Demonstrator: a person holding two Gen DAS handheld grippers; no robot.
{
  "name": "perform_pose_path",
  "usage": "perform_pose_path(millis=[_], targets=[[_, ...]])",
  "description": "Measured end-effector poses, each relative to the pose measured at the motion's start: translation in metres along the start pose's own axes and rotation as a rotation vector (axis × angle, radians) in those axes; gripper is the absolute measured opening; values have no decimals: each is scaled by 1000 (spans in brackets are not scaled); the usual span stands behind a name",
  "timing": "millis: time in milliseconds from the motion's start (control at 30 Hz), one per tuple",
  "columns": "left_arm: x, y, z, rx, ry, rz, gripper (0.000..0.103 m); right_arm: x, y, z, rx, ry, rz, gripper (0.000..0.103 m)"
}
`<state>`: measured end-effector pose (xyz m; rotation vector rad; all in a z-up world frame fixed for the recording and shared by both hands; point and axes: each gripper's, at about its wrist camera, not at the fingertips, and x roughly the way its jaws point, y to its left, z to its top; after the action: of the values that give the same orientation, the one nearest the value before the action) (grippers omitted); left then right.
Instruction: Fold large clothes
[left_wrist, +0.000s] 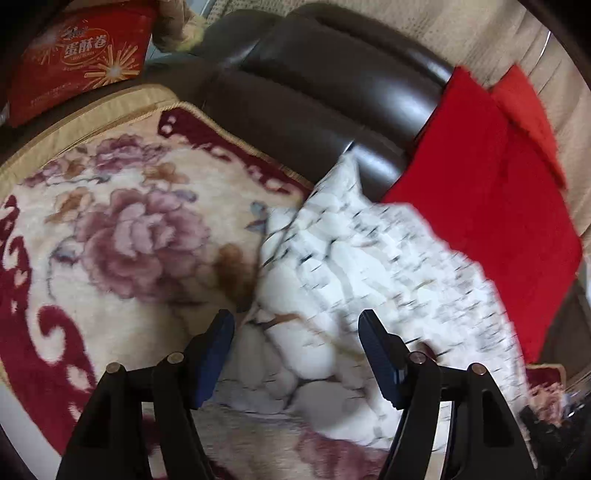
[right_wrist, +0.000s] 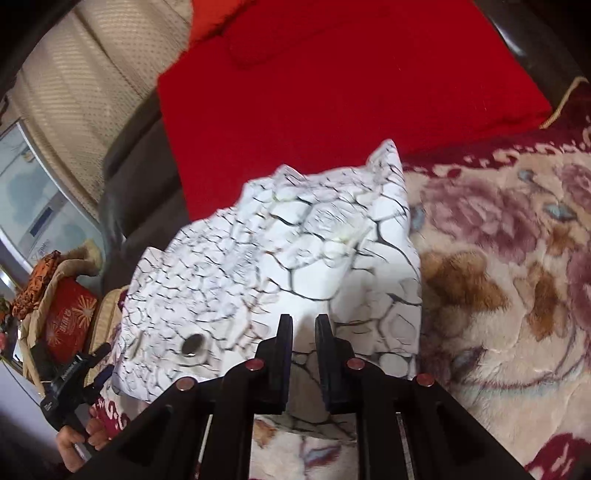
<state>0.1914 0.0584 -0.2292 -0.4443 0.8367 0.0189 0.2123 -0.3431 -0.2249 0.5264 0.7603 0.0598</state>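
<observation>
A white garment with a black crackle print lies bunched on a floral plush blanket on a sofa seat. My left gripper is open, its fingers spread over the garment's near edge, holding nothing. In the right wrist view the same garment is lifted and folded over, with a dark round button showing. My right gripper is nearly closed, its jaws pinching the garment's near edge. The left gripper and the hand holding it show at lower left.
A dark leather sofa back runs behind. A red cloth lies to the right of the garment; it also shows in the right wrist view. A red snack box stands at the far left. A beige textured cover hangs behind.
</observation>
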Motion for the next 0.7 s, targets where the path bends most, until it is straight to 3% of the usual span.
perform_pose_path(millis=[133, 200, 400, 533, 700], targets=[[24, 6, -5, -1, 82, 73, 88, 26, -2, -8, 4, 124, -81, 16], [22, 4, -3, 16, 77, 81, 88, 29, -3, -8, 19, 130, -91, 15], [3, -13, 1, 148, -10, 159, 88, 11, 6, 1, 7, 80, -62, 17], [-13, -16, 4, 178, -83, 195, 87, 5, 21, 6, -28, 24, -43, 17], [-19, -21, 6, 221, -131, 223, 87, 28, 30, -2, -45, 103, -30, 24]])
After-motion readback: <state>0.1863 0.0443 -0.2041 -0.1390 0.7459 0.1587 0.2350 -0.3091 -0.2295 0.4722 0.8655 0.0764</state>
